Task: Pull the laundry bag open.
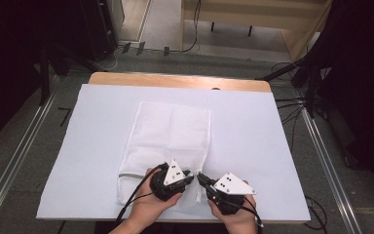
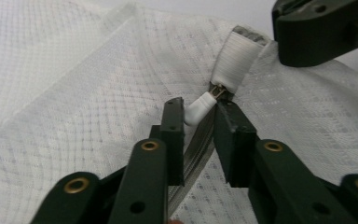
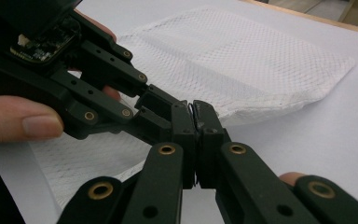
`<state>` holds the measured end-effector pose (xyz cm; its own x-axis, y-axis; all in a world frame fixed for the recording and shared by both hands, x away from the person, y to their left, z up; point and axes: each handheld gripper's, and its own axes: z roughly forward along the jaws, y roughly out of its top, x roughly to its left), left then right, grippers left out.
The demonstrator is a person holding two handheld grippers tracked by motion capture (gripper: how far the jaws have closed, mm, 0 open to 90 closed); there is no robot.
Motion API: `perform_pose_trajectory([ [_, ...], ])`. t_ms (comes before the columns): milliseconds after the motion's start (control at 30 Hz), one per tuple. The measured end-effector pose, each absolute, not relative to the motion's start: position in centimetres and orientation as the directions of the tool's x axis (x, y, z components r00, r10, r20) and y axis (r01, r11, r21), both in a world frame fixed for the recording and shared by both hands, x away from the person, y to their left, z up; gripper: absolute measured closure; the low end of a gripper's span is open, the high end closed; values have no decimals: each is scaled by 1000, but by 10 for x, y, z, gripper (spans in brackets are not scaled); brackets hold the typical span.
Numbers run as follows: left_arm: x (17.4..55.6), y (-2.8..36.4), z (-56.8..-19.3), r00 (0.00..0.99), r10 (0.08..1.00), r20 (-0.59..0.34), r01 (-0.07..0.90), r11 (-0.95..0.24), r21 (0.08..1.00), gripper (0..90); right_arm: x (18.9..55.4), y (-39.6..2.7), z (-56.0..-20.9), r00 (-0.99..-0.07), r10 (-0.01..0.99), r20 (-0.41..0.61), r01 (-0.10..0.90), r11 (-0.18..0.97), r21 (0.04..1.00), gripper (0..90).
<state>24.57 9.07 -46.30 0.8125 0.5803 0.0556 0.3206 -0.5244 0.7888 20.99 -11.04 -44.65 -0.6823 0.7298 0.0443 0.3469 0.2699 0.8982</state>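
Observation:
A white mesh laundry bag (image 1: 168,141) lies flat on the white table cover, its zipper end towards me. Both grippers meet at its near right corner. My left gripper (image 2: 199,112) has its jaws a little apart on either side of the white zipper pull (image 2: 198,110), which touches the left jaw. The slider sits just under a white elastic tab (image 2: 235,58). My right gripper (image 3: 196,122) is shut on the bag's edge beside that tab, tip to tip with the left gripper (image 3: 161,109). From above, the left gripper (image 1: 190,176) and right gripper (image 1: 200,177) almost touch.
The white cover (image 1: 263,146) spans the wooden table (image 1: 175,79), with bare room left and right of the bag. Cables (image 1: 292,105) and metal rails lie on the floor around the table. A hand holds each gripper at the near edge.

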Motion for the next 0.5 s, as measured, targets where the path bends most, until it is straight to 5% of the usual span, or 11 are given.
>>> perform_pose_trajectory([
  [100,242,88,-462,818,565,112,282,-561,778,871,211,-111,-446,-678,734,51,353,264,897,900],
  [500,239,88,-463,825,540,166,249,-611,752,883,212,-112,-445,-622,777,92,438,248,864,900],
])
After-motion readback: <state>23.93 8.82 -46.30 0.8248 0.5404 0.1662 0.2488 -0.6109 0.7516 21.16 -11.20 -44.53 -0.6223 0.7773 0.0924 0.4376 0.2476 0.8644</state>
